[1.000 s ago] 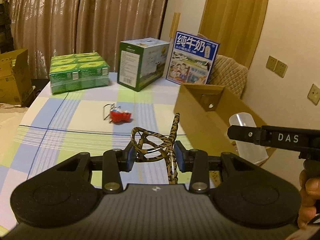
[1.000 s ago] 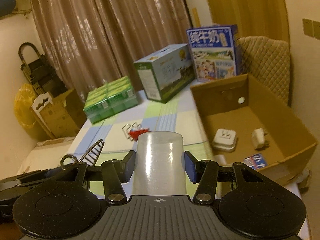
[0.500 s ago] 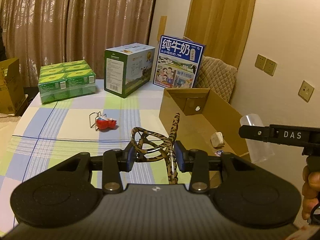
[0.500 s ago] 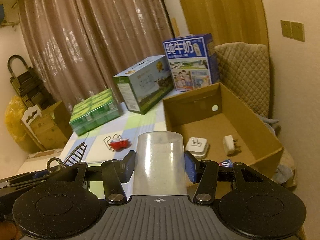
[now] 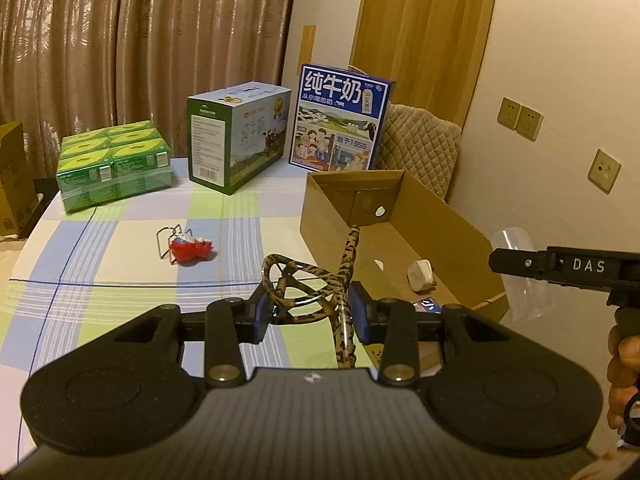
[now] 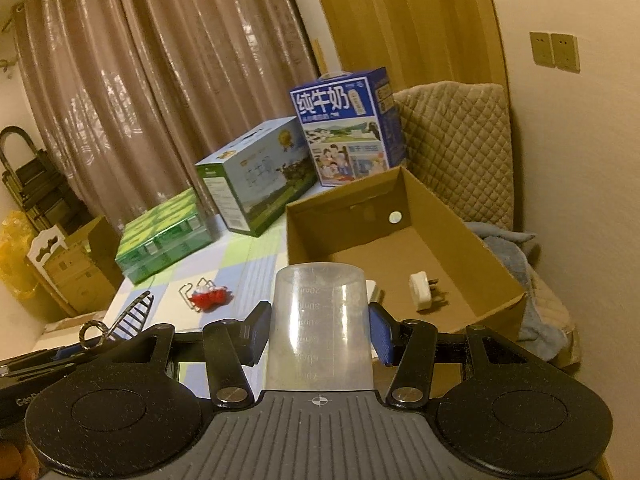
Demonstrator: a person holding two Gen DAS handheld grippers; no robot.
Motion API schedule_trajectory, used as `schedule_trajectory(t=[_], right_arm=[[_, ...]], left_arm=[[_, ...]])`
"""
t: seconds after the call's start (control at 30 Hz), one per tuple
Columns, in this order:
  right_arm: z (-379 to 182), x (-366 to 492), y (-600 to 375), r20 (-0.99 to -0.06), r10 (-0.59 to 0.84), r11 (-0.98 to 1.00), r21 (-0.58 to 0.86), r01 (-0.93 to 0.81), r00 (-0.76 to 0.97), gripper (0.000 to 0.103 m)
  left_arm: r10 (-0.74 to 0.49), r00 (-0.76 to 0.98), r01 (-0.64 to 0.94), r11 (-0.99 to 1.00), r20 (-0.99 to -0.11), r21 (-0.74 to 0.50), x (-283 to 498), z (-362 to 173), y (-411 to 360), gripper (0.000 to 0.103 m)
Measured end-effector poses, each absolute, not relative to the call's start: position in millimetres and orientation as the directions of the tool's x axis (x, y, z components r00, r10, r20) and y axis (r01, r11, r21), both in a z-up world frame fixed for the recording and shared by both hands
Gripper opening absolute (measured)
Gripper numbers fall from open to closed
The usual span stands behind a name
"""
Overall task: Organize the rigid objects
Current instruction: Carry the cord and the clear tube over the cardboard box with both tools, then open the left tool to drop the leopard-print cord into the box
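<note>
Both grippers nearer cardboard box (image 6: 496, 258) (slightly)

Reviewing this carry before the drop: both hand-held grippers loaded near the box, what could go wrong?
1. The clear measuring cup is smooth and tapered; it might slip in the right hand-held gripper.
2. The leopard-print hair clip is held by thin loops in the left hand-held gripper; it may twist out.
3. Both head for the cardboard box; the grippers could collide, or hit the white plug.
</note>
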State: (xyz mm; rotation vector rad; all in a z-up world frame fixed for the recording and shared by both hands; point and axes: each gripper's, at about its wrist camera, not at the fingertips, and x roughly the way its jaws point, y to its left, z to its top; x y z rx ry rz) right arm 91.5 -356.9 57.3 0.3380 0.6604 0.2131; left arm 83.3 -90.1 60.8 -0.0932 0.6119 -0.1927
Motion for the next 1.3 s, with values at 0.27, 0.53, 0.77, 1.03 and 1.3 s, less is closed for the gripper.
schedule_trajectory(t=[0.27, 0.53, 0.77, 1.03, 1.3], right_arm=[[50.1, 113.1, -390.7, -0.587, 0.243, 0.942, 0.334, -0.042, 0.772, 0.048], [31.8, 149.5, -425.3, -0.621, 0.234, 0.937, 0.35, -0.002, 0.748, 0.048], [7.0, 179.8, -441.6, -0.658, 0.23, 0.935, 0.353, 0.024, 0.717, 0.048], [-11.6, 197.7, -447.1, -0.675, 0.237, 0.931, 0.364, 0.036, 0.698, 0.048], [-22.7, 208.6, -448.8, -0.682, 0.239, 0.928, 0.37, 0.045, 0.691, 0.048]], left_arm=[[-0.257, 0.791, 0.218, 0.966, -0.555, -0.137, 110.1, 67.2, -119.4, 0.035], [-0.31, 0.752, 0.295, 0.948, -0.581, -0.123, 157.4, 52.5, -170.2, 0.035], [-0.326, 0.718, 0.333, 0.937, -0.615, -0.108, 192.4, 29.8, -200.1, 0.035], [-0.314, 0.701, 0.343, 0.936, -0.64, -0.084, 219.2, 12.8, -214.5, 0.035], [-0.309, 0.687, 0.362, 0.93, -0.658, -0.058, 231.1, 1.7, -226.5, 0.035]])
